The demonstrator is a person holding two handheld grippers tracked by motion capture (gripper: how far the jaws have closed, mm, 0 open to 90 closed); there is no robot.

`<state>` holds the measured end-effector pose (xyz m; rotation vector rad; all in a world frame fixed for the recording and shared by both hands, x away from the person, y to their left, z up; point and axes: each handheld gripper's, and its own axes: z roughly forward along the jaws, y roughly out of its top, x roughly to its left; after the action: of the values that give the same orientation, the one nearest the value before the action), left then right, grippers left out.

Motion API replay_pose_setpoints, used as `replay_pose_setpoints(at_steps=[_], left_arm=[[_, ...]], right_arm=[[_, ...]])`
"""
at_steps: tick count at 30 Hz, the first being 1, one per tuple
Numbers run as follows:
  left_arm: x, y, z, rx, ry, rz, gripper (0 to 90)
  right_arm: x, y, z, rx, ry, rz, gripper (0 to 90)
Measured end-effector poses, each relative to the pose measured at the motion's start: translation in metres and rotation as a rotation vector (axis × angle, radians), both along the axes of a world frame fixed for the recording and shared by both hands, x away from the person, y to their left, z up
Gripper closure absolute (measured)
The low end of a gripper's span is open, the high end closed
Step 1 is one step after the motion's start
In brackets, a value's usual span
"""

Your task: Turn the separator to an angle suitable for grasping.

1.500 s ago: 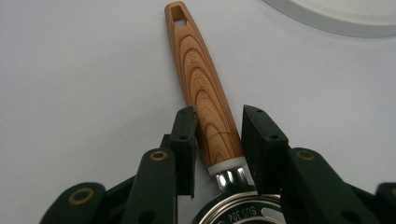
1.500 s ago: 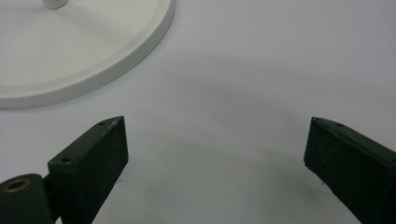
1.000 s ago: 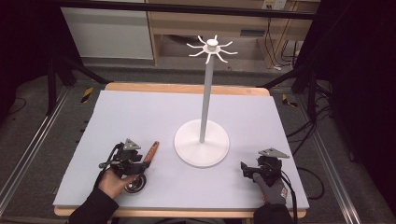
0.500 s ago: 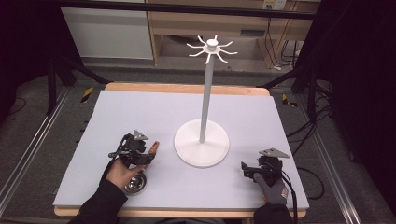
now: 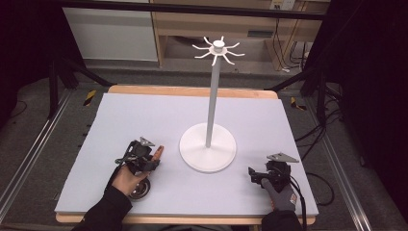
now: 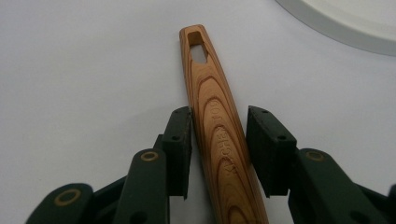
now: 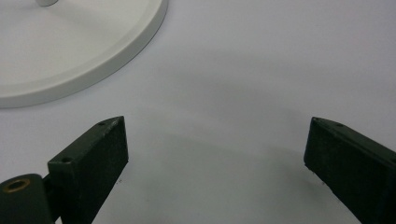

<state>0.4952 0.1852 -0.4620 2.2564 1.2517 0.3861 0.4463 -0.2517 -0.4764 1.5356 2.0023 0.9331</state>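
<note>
The surface (image 5: 144,115) carries a white stand (image 5: 208,151), whose round base sits between the two hand-held grippers and whose pole ends in a ring of hooks overhead. The left hand-held gripper (image 6: 218,140) lies low on the surface, just left of the base, with its jaws set on either side of a wooden handle (image 6: 212,116). The handle runs forward out of the jaws, and its slotted end points toward the base rim ahead and to the right. The left pad seems to touch the wood and the right stands a sliver off, so the grasp looks nearly closed rather than clenched. A dark round head lies behind that gripper, by the wrist. The right hand-held gripper (image 7: 215,158) rests released, jaws wide apart, grasping nothing, with the base ahead to its left. The step in hand looks like the pick-up; next, squeeze firmly, lift, and bring the slot up to a hook.
</note>
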Motion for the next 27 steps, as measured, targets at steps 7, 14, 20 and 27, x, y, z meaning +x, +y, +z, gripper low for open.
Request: replay_pose_setpoints(at_steps=[7, 14, 20, 27], left_arm=[[-0.0001, -0.0037, 0.0014, 0.031, 0.009, 0.005, 61.0], [0.0017, -0.0017, 0.0039, 0.016, 0.042, 0.004, 64.0], [0.0016, -0.0004, 0.0037, 0.02, 0.045, -0.014, 64.7], [0.0009, -0.0025, 0.0031, 0.029, 0.043, -0.001, 64.3]], right_arm=[[0.0001, 0.0, 0.0, 0.001, 0.003, 0.001, 6.7], [0.0008, 0.001, -0.0009, 0.0, 0.01, 0.004, 6.7], [0.001, 0.0002, -0.0008, 0.001, 0.009, 0.007, 6.7], [0.001, 0.0006, -0.0008, 0.002, 0.011, 0.004, 6.7]])
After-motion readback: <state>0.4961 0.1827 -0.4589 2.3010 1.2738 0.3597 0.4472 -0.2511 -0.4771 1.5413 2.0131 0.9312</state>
